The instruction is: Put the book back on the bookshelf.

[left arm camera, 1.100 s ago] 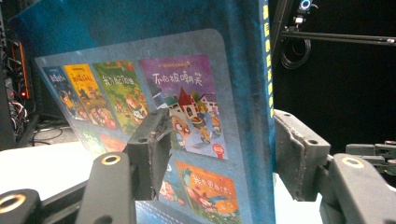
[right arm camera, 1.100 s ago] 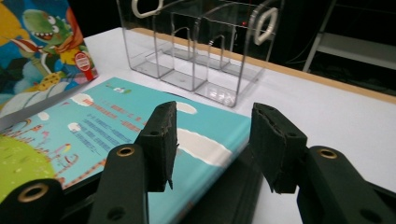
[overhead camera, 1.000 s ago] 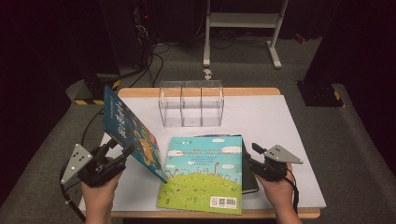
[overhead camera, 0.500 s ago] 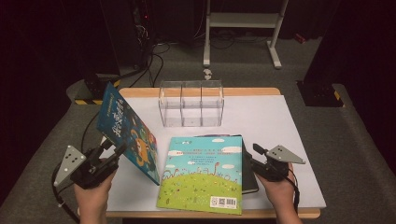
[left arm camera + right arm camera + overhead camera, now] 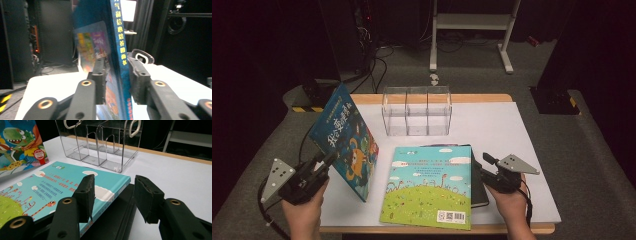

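Left gripper [image 5: 328, 161], table's 8 o'clock: jaws have just been closing and now clamp the blue picture book [image 5: 346, 140] at its spine edge; book tilted, lower corner on the white table [image 5: 522, 150]. Judged stiff-boarded, glossy, likely to swing if pinched at a corner; hold near mid-spine. At 6 o'clock lies the green-cover book [image 5: 429, 187]. Right gripper [image 5: 486, 167], 4 o'clock, jaws apart and empty beside it. Clear divided organizer [image 5: 417, 111] at 12 o'clock

Blue picture book [image 5: 344, 140] stands tilted at the table's left.

Lab — dark curtains [image 5: 272, 45], cabling [image 5: 379, 60]
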Action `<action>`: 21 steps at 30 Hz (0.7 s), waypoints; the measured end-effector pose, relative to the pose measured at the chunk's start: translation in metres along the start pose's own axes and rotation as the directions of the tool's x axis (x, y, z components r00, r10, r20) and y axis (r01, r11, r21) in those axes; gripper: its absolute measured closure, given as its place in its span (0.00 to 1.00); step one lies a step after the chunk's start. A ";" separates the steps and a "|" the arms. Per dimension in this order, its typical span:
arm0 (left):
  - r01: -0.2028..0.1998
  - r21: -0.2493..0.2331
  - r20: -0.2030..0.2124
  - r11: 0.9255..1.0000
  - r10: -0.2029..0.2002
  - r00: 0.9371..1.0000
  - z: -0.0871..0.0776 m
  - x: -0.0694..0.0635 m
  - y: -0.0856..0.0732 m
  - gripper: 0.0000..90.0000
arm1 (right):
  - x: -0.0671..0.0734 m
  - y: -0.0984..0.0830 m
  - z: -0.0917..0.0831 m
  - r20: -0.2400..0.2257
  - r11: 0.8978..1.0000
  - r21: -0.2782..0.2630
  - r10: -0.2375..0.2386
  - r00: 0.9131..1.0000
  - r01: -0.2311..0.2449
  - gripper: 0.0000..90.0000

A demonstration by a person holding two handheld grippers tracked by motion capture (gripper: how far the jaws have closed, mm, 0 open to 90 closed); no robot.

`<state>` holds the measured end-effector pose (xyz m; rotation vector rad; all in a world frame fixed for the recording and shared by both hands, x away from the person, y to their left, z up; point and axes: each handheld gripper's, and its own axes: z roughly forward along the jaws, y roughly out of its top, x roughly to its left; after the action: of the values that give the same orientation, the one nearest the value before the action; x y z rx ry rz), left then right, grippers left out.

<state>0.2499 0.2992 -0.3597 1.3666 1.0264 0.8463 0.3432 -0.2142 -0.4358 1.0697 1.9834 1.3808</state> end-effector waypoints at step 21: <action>-0.030 0.021 -0.002 0.999 0.030 1.000 -0.011 0.024 -0.004 0.90 | -0.002 0.000 0.002 -0.012 1.000 0.001 0.022 1.000 -0.022 0.57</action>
<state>0.2475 0.3250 -0.3653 1.4022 1.0213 0.8613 0.3459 -0.2142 -0.4368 1.0883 1.9868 1.4013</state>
